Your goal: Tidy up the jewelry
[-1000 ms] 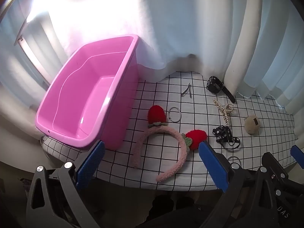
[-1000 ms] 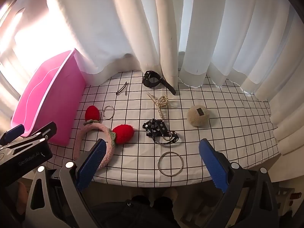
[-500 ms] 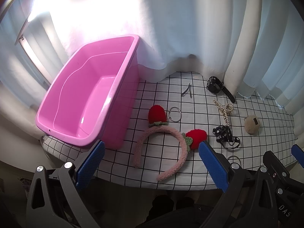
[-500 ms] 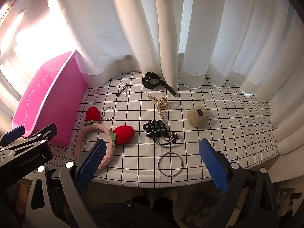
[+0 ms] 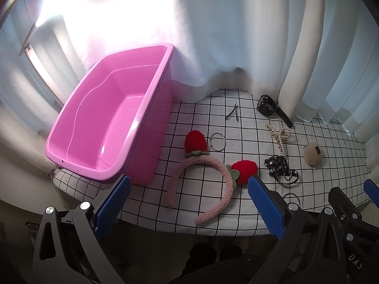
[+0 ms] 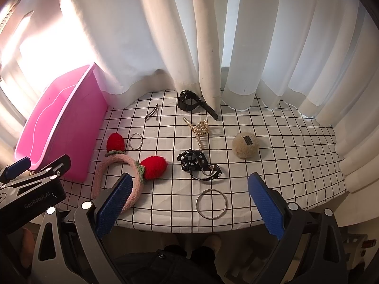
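Glossy smooth plastic tub (image 5: 111,123) at the table's left edge; matt grid-printed cloth (image 6: 272,165) covers the table. Fuzzy pink headband (image 5: 213,172), shiny metal ring (image 6: 211,203), fluffy beige pompom (image 6: 245,144), pearly clip (image 6: 200,127).

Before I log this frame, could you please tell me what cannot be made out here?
- Bin interior: right view, its near wall hides it.
- Large ring: left view, partly behind the left gripper's fingers.
- Fluffy ball's label: too small to read.
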### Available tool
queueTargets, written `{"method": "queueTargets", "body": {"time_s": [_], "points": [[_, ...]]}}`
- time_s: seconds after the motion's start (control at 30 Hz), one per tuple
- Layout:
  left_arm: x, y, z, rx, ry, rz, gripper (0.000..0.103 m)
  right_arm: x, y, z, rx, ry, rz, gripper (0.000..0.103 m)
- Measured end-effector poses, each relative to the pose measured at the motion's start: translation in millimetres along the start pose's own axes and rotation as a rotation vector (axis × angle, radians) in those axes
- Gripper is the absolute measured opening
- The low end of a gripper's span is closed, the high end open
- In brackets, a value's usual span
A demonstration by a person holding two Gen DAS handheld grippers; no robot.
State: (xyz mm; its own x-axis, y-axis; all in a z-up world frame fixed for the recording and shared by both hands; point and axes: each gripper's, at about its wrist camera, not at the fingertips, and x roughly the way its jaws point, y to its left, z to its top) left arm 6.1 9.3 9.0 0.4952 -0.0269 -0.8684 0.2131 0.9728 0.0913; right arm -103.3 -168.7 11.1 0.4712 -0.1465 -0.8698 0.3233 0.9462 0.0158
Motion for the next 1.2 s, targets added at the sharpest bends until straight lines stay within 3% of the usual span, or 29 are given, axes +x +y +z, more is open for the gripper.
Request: {"method": "queueTargets", "body": {"time_s": [0.73, 1.0, 1.2], "points": [[-9.3, -5.0, -10.5, 0.009, -0.033, -0.006, 0.097, -1.0, -4.5, 2.5, 0.005, 0.000, 0.004, 0.094], [15.8, 5.5, -26.1, -0.016, 0.039, -0.031, 0.097, 19.1, -29.5, -7.9, 0.086, 0.036, 0.070, 0.094], [40.2, 17.1, -51.7, -0.111, 0.101, -0.085, 0.097, 39.6, -49.6, -28.3, 0.094, 0.037, 0.116, 0.094]]}}
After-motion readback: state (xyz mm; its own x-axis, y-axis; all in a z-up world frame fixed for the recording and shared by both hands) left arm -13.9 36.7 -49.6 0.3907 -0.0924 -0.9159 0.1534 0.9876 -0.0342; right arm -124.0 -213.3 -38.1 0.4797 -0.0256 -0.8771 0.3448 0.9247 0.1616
